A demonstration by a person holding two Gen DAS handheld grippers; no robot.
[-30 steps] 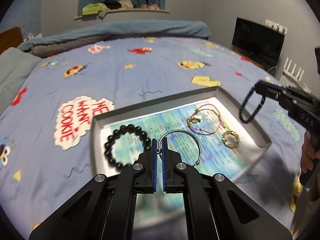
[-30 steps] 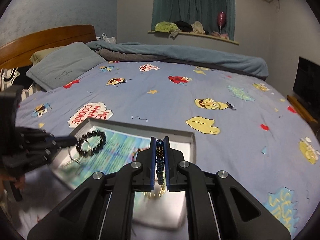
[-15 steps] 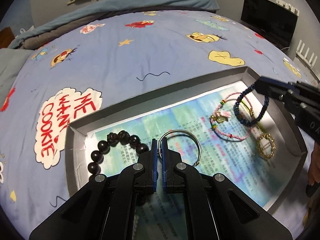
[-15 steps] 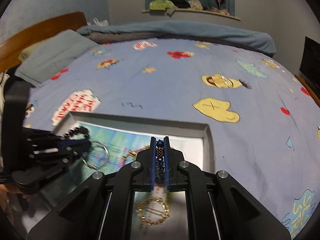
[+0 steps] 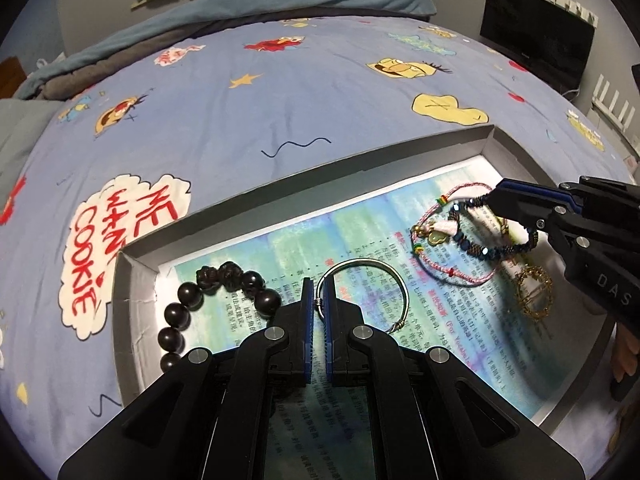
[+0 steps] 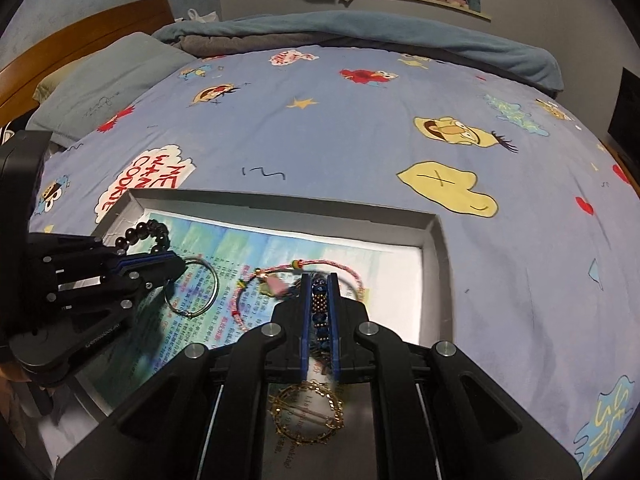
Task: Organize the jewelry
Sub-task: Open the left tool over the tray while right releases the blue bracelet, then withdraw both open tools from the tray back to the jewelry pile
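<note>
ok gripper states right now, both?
Left gripper: closed on the silver bangle.
Right gripper: closed on the blue beaded bracelet.

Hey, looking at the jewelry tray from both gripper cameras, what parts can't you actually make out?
- Black bead bracelet: left wrist view, its near side is hidden behind the left gripper.
- Blue bead bracelet: right wrist view, mostly hidden between the right gripper fingers.
- Gold ring ornament: right wrist view, blurred, partly covered by the gripper body.
- Printed text on the tray liner: too small to read.
</note>
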